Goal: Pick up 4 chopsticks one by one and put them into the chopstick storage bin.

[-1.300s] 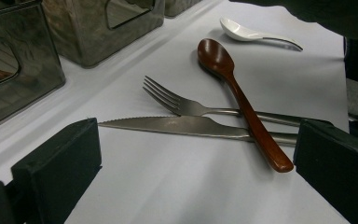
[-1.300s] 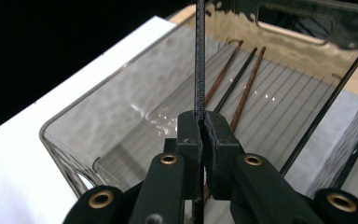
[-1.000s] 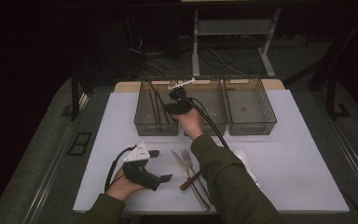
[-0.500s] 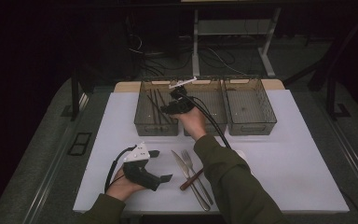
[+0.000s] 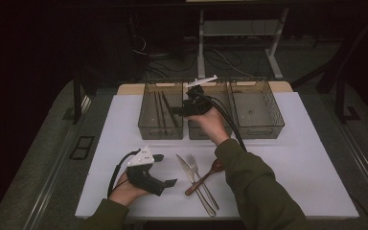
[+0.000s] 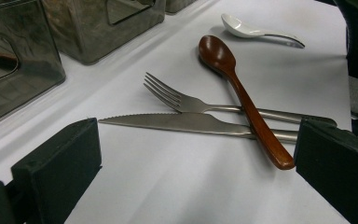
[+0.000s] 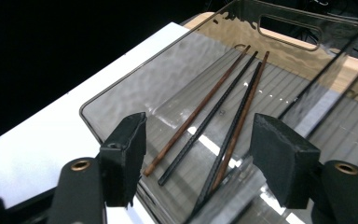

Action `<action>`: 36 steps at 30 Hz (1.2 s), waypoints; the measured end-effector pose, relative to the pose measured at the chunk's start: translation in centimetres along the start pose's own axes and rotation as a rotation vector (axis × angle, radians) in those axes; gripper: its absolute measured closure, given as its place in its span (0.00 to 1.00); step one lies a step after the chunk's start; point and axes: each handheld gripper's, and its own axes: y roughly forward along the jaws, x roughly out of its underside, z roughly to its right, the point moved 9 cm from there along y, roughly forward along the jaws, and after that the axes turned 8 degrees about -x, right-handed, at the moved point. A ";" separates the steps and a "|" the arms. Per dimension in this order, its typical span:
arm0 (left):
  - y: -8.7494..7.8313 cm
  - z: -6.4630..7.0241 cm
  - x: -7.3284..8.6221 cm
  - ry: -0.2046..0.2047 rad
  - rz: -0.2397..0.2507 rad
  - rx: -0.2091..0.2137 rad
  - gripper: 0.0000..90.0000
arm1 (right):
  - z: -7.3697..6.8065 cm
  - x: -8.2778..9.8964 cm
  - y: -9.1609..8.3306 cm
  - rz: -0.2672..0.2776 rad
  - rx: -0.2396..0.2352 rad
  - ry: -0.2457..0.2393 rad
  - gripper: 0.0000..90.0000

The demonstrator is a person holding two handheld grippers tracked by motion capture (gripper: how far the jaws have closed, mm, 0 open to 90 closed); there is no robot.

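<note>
The left gripper (image 5: pixel 165 170) rests on the counter (image 5: pixel 306 158), jaws spread and empty, facing the knife (image 6: pixel 177 122), fork (image 6: pixel 186 100) and wooden spoon (image 6: pixel 242 98). The right gripper (image 7: pixel 198 158) hangs over the left bin (image 5: pixel 146 122); its jaws have just opened, nothing between them. Four chopsticks (image 7: pixel 214 116) lie inside: delivery judged complete.

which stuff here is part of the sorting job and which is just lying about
In the job: chopsticks in the left bin; right gripper, jaws just opened, nothing between them.
Lying about: knife, fork, wooden spoon, white spoon.
</note>
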 end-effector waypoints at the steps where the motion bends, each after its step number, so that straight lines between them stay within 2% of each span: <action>1: 0.0 0.0 0.0 0.000 0.000 -0.001 0.00 | 0.0 0.0 -0.3 0.000 -0.002 0.001 0.38; 19: 0.0 -0.1 0.1 -0.003 -0.007 -0.007 0.00 | -0.1 1.6 -6.0 0.043 -0.017 -0.080 0.32; 28: 0.1 -0.1 0.2 0.002 -0.016 -0.010 0.00 | -0.2 3.2 -8.8 0.071 -0.040 -0.079 0.32; 36: 0.1 0.0 0.3 0.003 -0.016 -0.014 0.00 | 0.4 5.2 -11.0 0.090 -0.005 -0.083 0.31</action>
